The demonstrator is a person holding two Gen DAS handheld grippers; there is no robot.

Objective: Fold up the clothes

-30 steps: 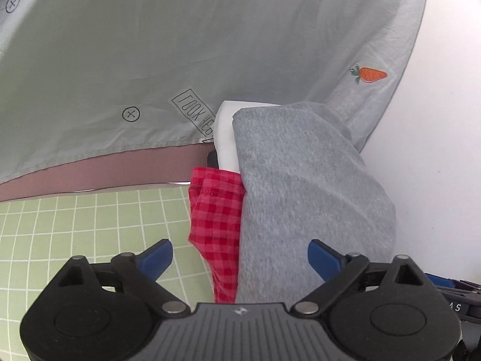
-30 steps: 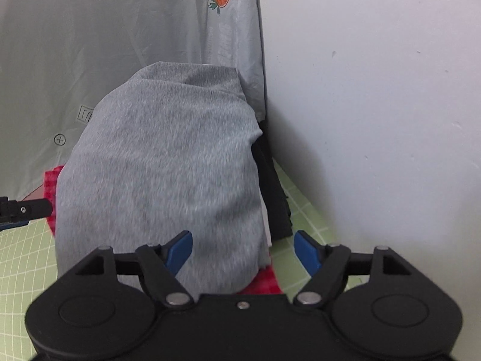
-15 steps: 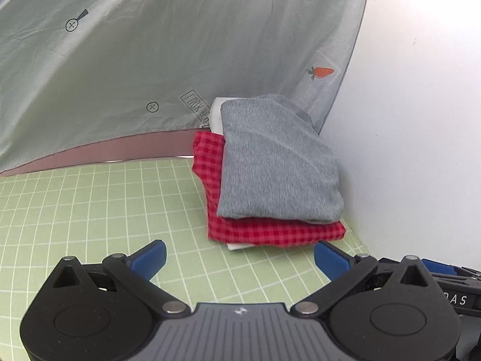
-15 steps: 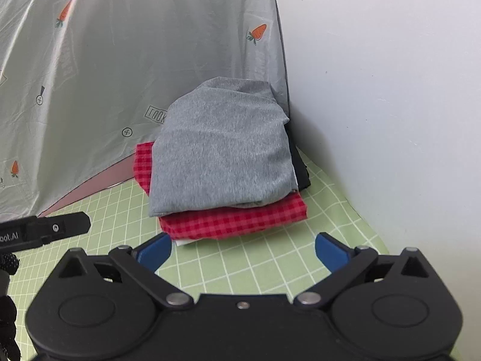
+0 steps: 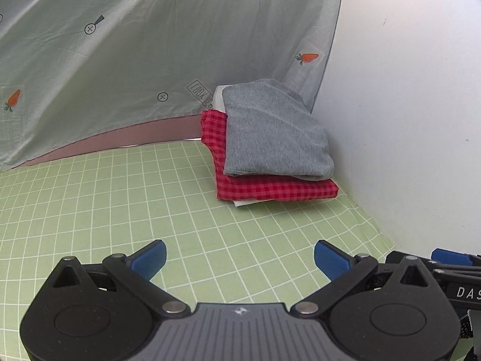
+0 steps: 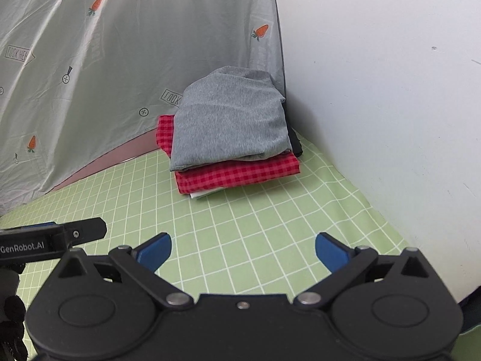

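Observation:
A folded grey garment [image 5: 273, 132] [image 6: 231, 123] lies on top of a folded red checked garment [image 5: 270, 188] [image 6: 237, 174], stacked in the far corner of the green grid mat [image 5: 120, 204] [image 6: 270, 225]. A white piece [image 5: 243, 203] peeks out under the stack, and a black one [image 6: 296, 141] shows at its right side. My left gripper [image 5: 239, 258] stands open over bare mat, well short of the pile, with nothing between its blue pads. My right gripper [image 6: 243, 251] is open too, also short of the stack and holding nothing.
A pale grey sheet with carrot prints [image 5: 135, 45] [image 6: 120, 54] hangs behind the stack. A white wall [image 5: 405, 105] [image 6: 390, 90] bounds the mat on the right. The other gripper shows at the edge of each view [image 5: 451, 273] [image 6: 51, 237].
Both grippers have drawn back from the stack, which now looks smaller and farther off. The right gripper's jaws stand wider than a second ago. The grey garment stays on the pile.

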